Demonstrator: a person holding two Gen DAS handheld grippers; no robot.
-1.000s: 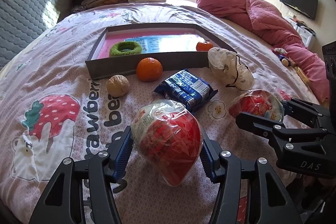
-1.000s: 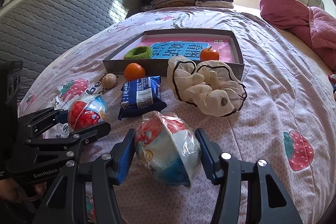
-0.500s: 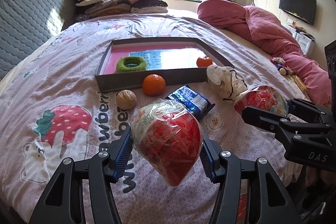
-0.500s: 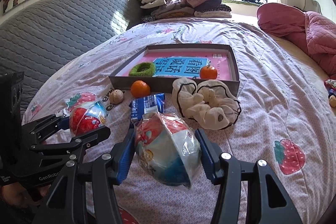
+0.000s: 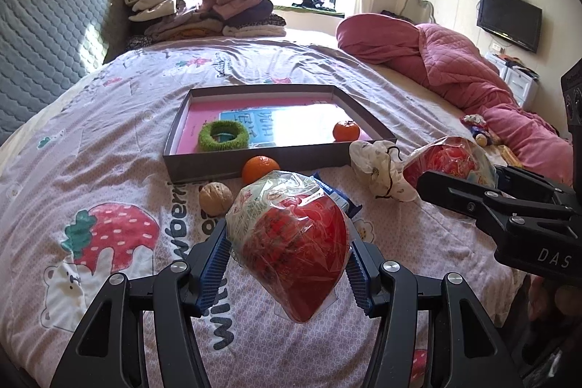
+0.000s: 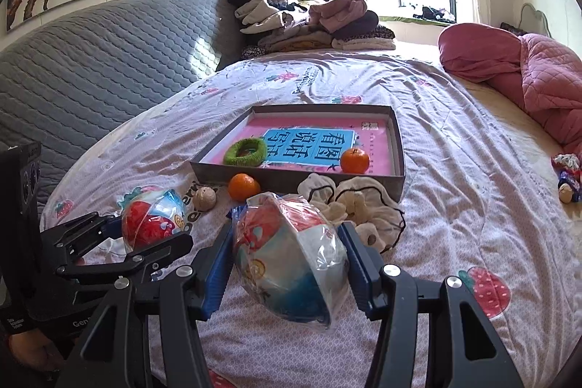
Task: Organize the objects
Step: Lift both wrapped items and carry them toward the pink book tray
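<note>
My left gripper is shut on a red plastic-wrapped ball, held above the bedspread. My right gripper is shut on a second wrapped ball, red, white and blue, also off the bed. Each gripper shows in the other's view: the right one with its ball, the left one with its ball. Ahead lies a shallow grey box holding a green ring and a tangerine. In front of it lie another tangerine, a walnut, a blue snack packet and a cream scrunchie.
A strawberry-print bedspread covers the bed. Folded clothes are piled at the far end, a pink quilt lies at the right, and a grey padded headboard runs along the left. Small toys sit near the right edge.
Both grippers have risen with their wrapped balls, which now hang clear of the bedspread. The box and loose items look farther below; the blue packet is mostly hidden behind the left ball.
</note>
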